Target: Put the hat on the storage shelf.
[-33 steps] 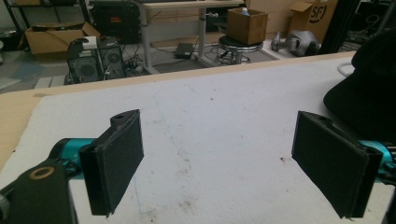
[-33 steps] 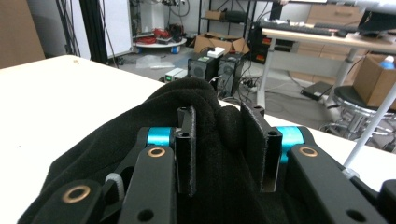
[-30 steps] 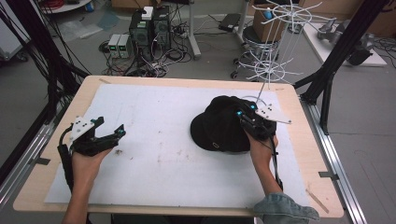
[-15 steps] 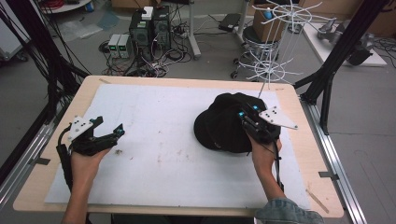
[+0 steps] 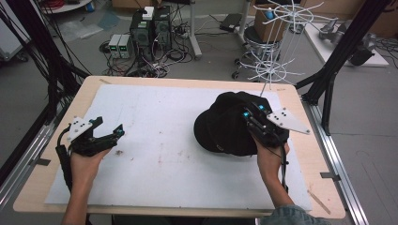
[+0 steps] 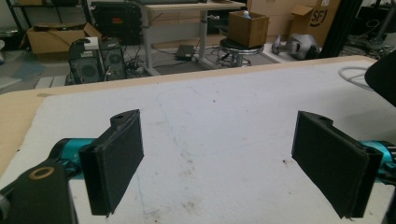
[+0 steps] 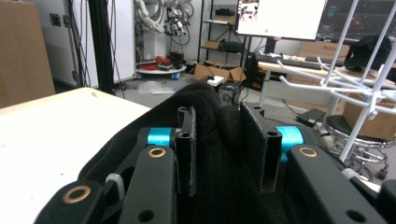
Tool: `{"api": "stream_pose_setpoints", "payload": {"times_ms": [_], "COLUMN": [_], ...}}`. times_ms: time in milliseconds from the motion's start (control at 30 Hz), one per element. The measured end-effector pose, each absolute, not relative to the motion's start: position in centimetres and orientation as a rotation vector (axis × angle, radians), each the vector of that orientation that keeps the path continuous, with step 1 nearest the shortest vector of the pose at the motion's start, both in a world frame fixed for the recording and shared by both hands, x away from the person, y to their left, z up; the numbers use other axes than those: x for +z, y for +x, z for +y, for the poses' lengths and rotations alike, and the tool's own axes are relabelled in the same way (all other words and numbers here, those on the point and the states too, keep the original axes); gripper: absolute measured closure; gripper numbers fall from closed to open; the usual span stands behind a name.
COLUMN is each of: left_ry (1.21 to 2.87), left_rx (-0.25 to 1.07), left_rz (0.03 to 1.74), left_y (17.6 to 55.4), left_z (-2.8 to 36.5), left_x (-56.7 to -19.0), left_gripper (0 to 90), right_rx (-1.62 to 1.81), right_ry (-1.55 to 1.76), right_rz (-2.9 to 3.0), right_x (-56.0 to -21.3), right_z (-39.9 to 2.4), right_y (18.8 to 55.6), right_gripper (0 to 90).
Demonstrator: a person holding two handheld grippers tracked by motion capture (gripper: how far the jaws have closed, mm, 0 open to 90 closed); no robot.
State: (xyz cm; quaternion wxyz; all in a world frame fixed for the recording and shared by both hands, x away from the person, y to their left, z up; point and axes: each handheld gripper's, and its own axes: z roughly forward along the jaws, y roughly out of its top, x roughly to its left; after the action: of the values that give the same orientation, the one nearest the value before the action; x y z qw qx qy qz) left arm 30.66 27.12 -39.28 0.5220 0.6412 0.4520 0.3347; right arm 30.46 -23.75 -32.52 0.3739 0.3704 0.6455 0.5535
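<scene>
A black cap (image 5: 225, 126) hangs just above the right part of the white mat (image 5: 164, 140), with my right gripper (image 5: 251, 115) shut on it. The right gripper view has a thick fold of the black cap (image 7: 219, 140) pinched between the two jaws. At the left of the table my left gripper (image 5: 110, 129) rests low over the mat, its jaws wide apart. In the left gripper view my left gripper (image 6: 219, 168) stands open with bare mat between its fingers, and an edge of the cap (image 6: 383, 77) shows at the far right.
A white wire hanger rack (image 5: 281, 42) stands just past the table's far right corner; its white wire arms (image 7: 355, 79) rise right of the cap. Black frame posts (image 5: 328, 79) flank the table. Computers and cables lie on the floor behind.
My right gripper has lifted and carried the cap a little toward the far right, raising it off the mat. The left gripper has stayed put.
</scene>
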Motion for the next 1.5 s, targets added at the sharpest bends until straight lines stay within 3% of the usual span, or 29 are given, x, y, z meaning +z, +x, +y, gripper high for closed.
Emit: {"api": "stream_pose_setpoints", "payload": {"times_ms": [1500], "left_ry": [1.541], "left_rx": [0.797], "left_rz": [1.083], "left_y": [30.7], "left_z": [27.0], "left_x": [-39.4], "left_gripper": [16.7], "right_rx": [1.450], "right_ry": [0.811], "right_rz": [1.421], "right_x": [-20.3], "right_z": [-26.7], "right_y": [24.7], "right_gripper": [68.1]}}
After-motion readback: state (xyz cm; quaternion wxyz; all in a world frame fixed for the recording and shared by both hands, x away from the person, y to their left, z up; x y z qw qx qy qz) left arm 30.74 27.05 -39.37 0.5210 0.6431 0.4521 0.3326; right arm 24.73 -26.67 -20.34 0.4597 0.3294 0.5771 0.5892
